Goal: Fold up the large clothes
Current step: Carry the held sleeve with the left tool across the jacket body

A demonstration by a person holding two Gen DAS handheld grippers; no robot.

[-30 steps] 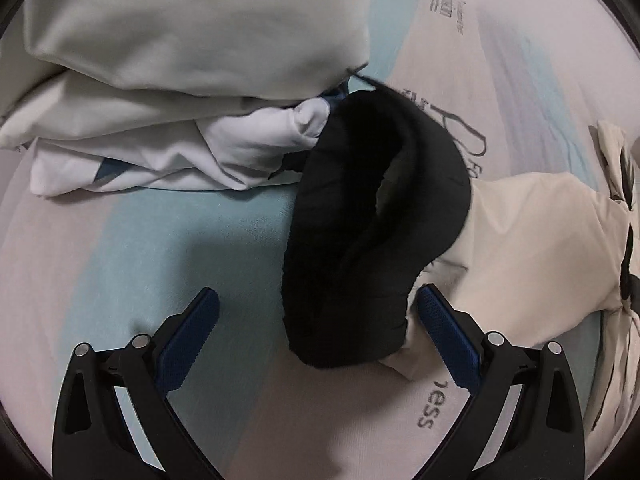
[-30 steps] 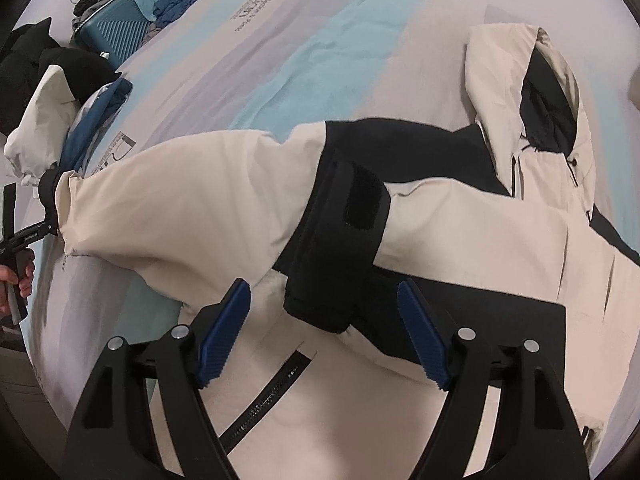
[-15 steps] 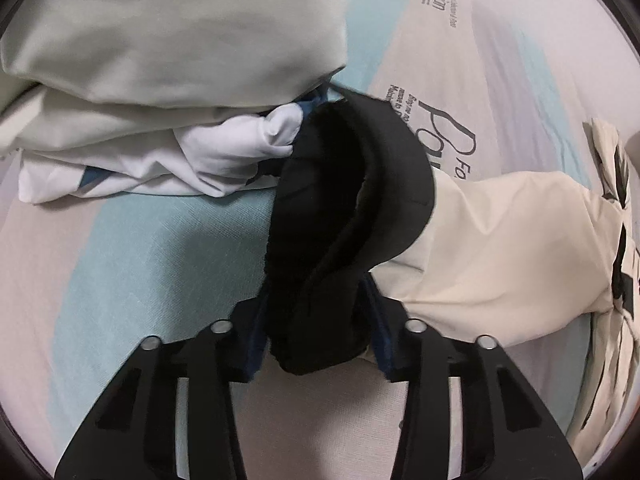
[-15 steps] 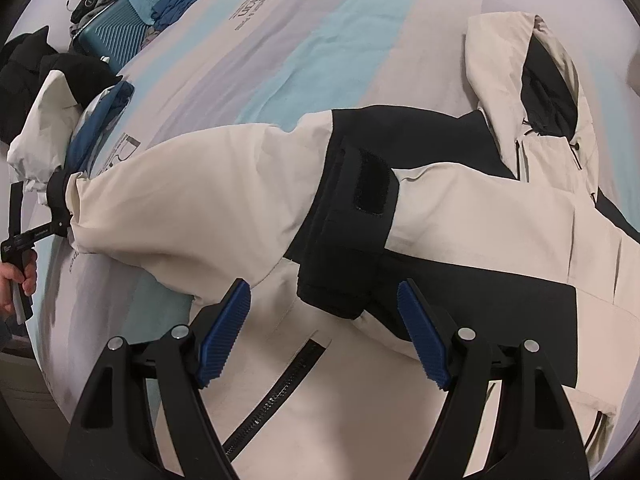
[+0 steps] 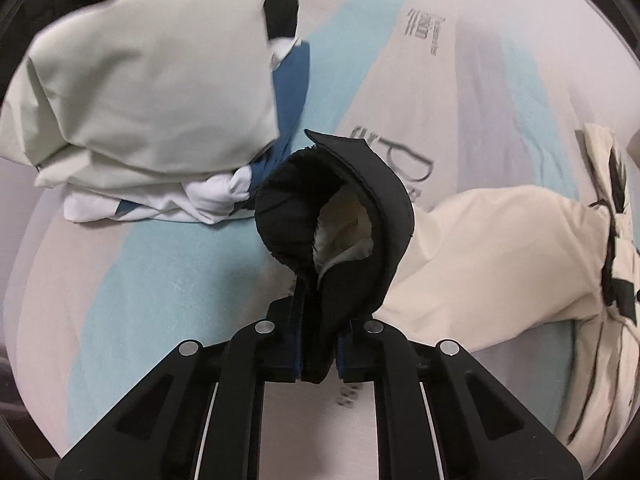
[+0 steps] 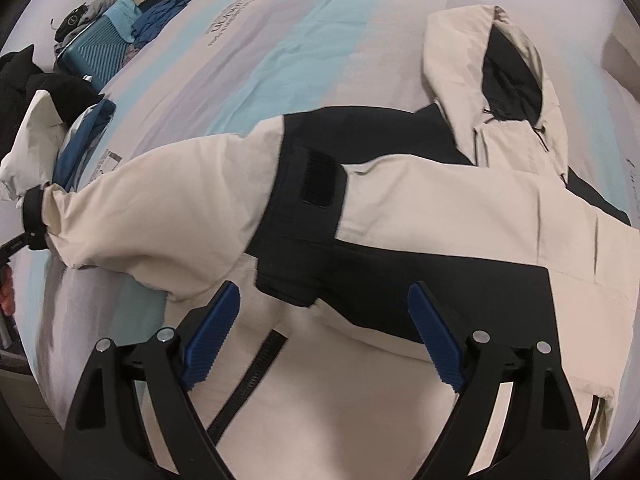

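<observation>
- Your left gripper (image 5: 318, 344) is closing its jaws on the black cuff (image 5: 340, 216) of the cream jacket (image 6: 460, 208), so that sleeve can be carried over.
- Your right gripper (image 6: 324, 336) is opening wide, nothing pinched; the other sleeve's black cuff (image 6: 296, 240) is lying just ahead.
- The jacket is sprawling across the striped bed (image 6: 304, 40), beyond both claws.

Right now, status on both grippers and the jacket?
Left gripper closing, fingers pinching black cuff. Right gripper opening, empty, over jacket. Folded pile beside cuff.
</observation>
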